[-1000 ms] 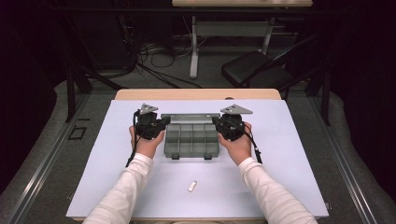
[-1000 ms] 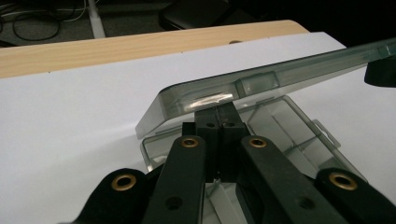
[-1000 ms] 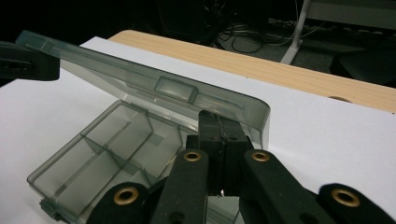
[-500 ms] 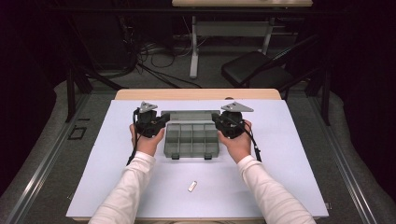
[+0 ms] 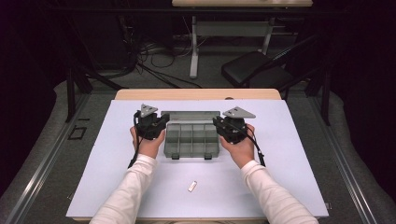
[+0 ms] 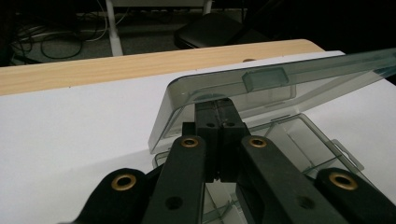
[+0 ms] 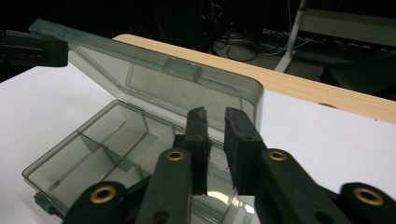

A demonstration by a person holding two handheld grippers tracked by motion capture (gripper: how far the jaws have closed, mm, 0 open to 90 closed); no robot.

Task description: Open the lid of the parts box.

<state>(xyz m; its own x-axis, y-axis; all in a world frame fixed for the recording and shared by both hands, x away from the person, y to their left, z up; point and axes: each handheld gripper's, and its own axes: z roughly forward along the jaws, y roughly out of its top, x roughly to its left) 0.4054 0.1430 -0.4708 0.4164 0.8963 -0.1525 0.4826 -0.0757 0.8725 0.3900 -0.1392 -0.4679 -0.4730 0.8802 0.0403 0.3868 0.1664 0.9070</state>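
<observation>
No text, label, brand, number or sign can be read on anything in the pictures.

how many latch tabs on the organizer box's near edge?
2. Both sit on the near edge of the clear organizer box: left latch tab, right latch tab. None appear hidden.

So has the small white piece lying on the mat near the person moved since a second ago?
No. The small white piece lies at the same spot on the white mat, just as far in front of the compartment box as before.
</observation>
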